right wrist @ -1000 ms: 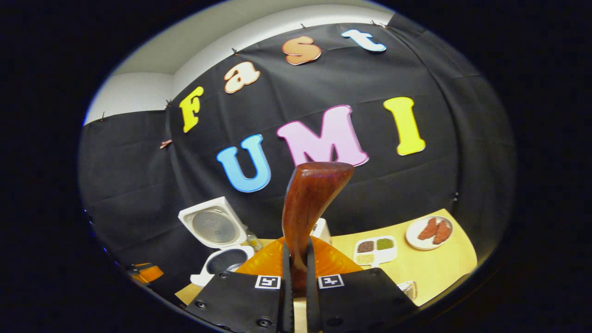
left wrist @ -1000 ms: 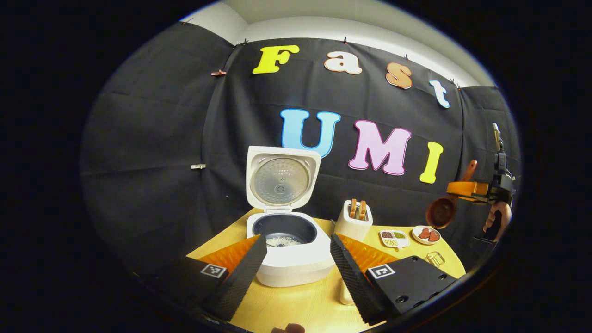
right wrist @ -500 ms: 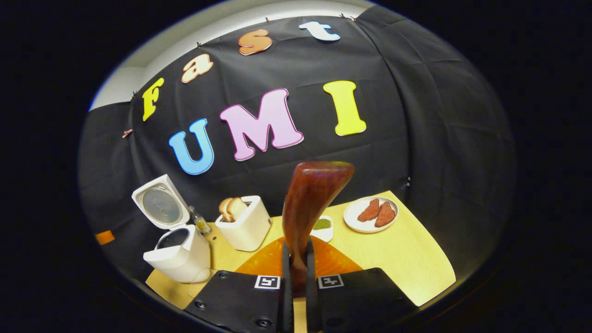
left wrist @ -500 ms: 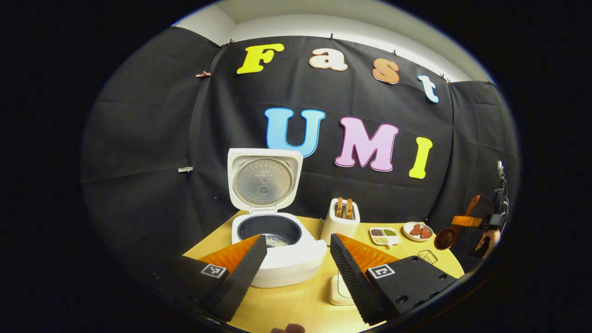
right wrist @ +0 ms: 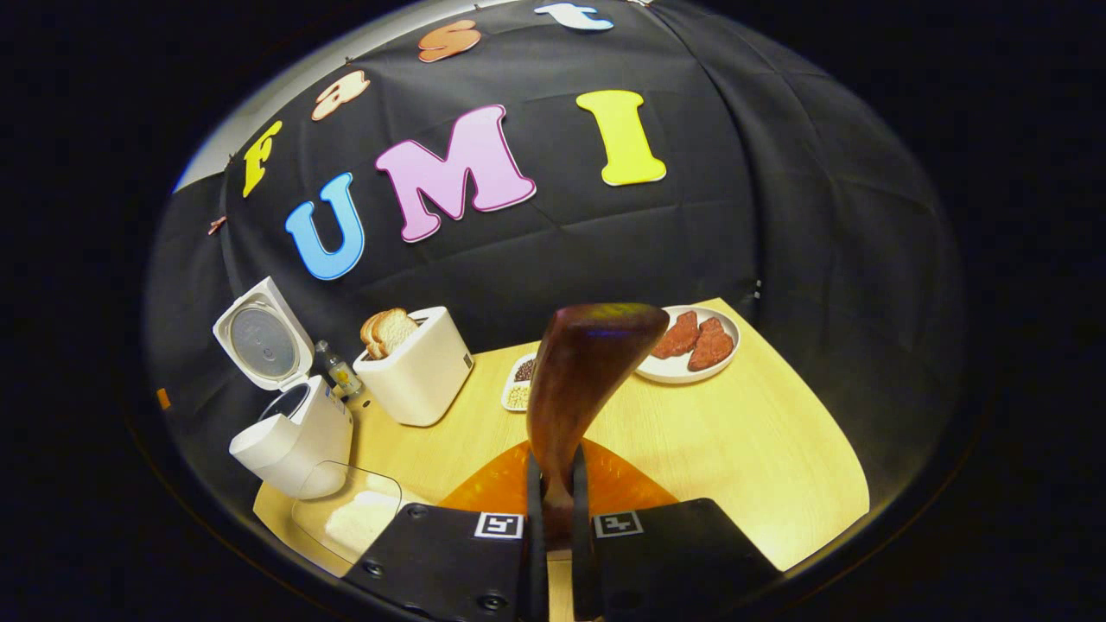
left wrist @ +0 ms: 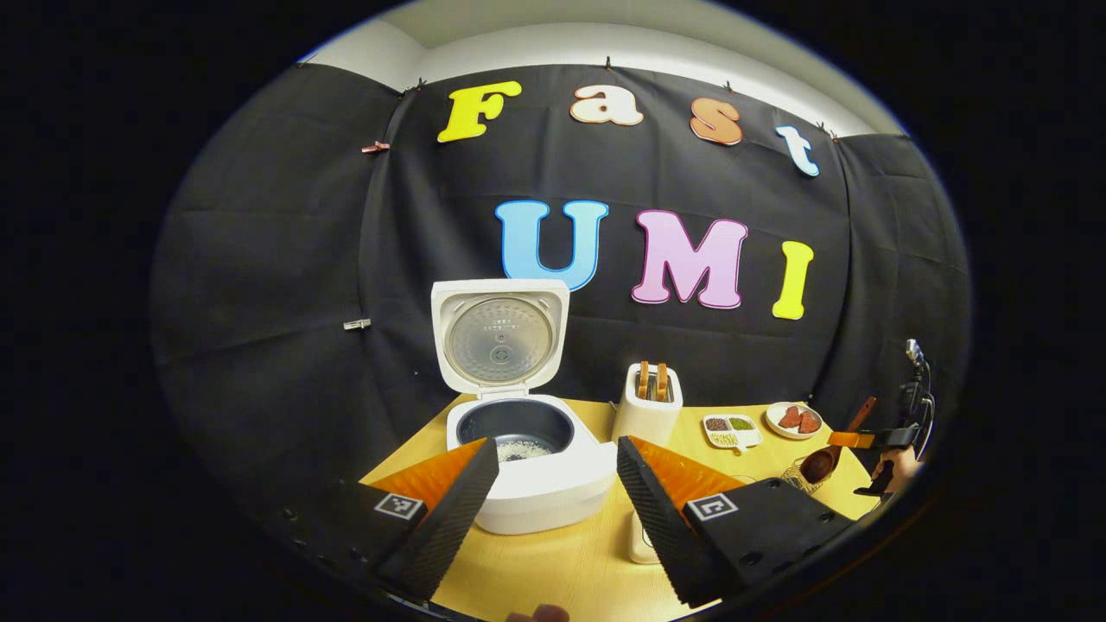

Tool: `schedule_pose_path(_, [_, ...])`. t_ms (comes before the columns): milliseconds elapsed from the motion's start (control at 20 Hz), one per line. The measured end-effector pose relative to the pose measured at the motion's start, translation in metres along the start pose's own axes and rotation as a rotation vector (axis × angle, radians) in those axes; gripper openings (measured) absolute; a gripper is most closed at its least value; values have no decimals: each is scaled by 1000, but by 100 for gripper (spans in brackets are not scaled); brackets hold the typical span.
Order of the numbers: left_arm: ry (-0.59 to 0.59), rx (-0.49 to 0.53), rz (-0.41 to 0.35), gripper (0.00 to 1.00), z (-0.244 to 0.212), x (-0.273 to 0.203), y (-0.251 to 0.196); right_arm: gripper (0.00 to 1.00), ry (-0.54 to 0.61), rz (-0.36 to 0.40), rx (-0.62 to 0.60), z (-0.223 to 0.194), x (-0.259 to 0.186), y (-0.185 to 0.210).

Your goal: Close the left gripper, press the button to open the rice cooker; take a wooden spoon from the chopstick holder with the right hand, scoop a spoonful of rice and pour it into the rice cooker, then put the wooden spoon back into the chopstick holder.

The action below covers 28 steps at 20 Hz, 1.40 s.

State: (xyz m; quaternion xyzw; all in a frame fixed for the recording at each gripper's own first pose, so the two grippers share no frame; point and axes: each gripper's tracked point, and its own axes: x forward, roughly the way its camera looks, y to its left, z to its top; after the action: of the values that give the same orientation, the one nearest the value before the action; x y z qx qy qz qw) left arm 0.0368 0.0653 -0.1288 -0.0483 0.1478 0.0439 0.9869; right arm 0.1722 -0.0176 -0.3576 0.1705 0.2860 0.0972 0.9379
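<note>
Left gripper fingers spread wide, nothing between them, hanging over the near desk edge in front of the rice cooker. Cooker lid stands upright and open; dark inner pot has a small patch of rice at the bottom. Open gap between the left fingers and the cooker front; the right finger overlaps a small pale item on the desk, can't tell what it is.

Right gripper fingers clenched on the wooden spoon handle, bowl end rising up toward the camera. In the left gripper view the spoon sits low at the far right desk edge, bowl just over a wire chopstick holder; touching or not, can't tell. A hand shows behind it.

Right gripper view: wide bare desk to the right and front of the spoon, rounded edge close on the right. Clear container of rice at the near left corner, just beside the cooker.

Counts: 1 cooker, 1 toaster with 2 bread slices, 1 small bottle between cooker and toaster, 1 divided grain tray, 1 plate with 2 meat pieces, 1 spoon, 1 holder, 1 rice container.
</note>
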Motion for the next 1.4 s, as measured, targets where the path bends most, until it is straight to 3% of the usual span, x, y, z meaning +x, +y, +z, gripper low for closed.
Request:
schedule_pose_path(400, [34,7,18,95,-10,4,3,12,71,-20,30,-27,31,-8])
schedule_pose_path(450, [36,8,21,95,-10,4,4,16,76,-25,27,-29,33,-9])
schedule_pose_path(650, [32,18,22,95,-6,4,3,18,98,-42,12,-36,35,-15])
schedule_pose_path(800, [29,27,22,95,-4,5,4,28,68,-60,38,-25,32,-17])
schedule_pose_path(850, [27,24,19,95,-3,5,3,26,61,-79,42,-22,30,-20])
schedule_pose_path(1000, [22,16,10,95,0,5,-1,68,76,-111,51,-24,19,-27])
schedule_pose_path(1050, [20,16,7,95,1,5,-2,74,78,-118,46,-25,15,-28])
schedule_pose_path(1100, [18,16,5,95,2,5,-3,88,71,-124,42,-23,9,-29])
schedule_pose_path(1250, [6,14,-4,95,9,6,-5,97,42,-134,46,-12,-13,-25])
schedule_pose_path(1400, [-28,12,-16,95,27,9,-7,98,-24,-151,45,7,-42,-17])
